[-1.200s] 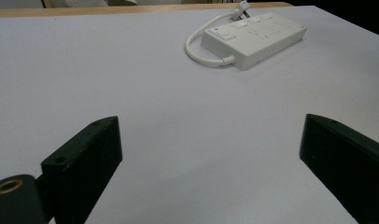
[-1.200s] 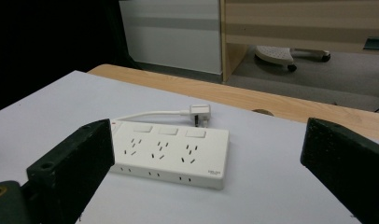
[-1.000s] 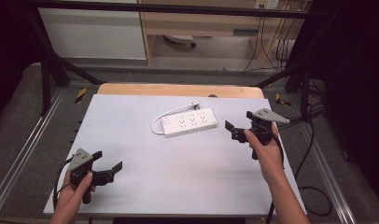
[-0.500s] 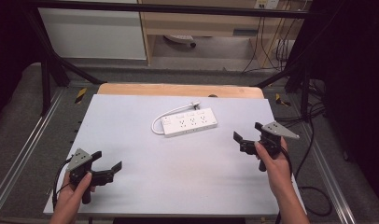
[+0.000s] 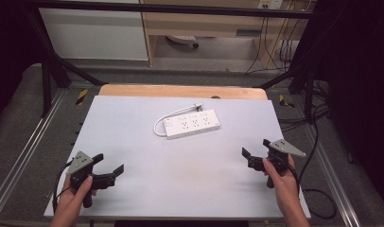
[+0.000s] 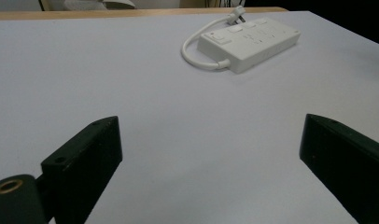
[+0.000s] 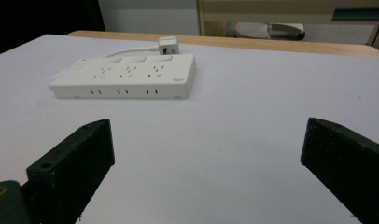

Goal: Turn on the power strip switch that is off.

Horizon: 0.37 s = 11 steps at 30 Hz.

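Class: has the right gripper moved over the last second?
Yes. The right gripper has drawn back from the power strip toward the table's near edge.

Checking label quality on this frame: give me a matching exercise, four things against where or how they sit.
Things:
1. power strip
2. plug
3. left gripper
4. right gripper

Places or states:
A. near edge of the table, at its left corner, jaws open
B. lying flat in the far middle of the table
C. near the right edge of the table, jaws open
D. at the end of a short white cord, just behind the strip

Pairs: 1-B, 2-D, 3-A, 4-C
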Tool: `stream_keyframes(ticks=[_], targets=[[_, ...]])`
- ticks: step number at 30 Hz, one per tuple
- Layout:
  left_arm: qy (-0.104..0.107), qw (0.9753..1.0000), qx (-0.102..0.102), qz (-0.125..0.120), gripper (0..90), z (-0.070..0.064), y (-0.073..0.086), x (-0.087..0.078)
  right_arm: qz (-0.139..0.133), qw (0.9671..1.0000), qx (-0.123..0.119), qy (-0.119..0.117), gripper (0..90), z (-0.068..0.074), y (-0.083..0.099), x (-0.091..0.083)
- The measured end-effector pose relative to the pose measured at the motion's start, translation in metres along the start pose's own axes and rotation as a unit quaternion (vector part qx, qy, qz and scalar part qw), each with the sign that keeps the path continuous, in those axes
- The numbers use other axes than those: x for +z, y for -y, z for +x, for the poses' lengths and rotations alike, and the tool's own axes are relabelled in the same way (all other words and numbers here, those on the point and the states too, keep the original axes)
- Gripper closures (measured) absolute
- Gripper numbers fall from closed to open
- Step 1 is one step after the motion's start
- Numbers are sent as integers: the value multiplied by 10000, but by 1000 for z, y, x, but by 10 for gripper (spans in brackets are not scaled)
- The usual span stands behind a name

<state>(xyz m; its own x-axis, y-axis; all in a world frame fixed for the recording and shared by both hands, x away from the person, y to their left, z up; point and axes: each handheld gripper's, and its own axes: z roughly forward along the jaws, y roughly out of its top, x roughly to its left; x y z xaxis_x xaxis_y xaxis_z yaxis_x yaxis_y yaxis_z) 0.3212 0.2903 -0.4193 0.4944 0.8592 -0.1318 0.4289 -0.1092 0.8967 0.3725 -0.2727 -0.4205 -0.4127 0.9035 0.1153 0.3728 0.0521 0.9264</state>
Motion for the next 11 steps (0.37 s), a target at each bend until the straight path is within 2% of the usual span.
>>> stream_keyframes(ticks=[5, 11], targets=[[3, 10000, -8, -7, 59, 0, 0, -1, 170, 9998, 49, -10, 34, 1, 12, 2], [-5, 10000, -17, -11, 59, 0, 0, -1, 698, 9973, -157, -146, 31, 10, 29, 12]])
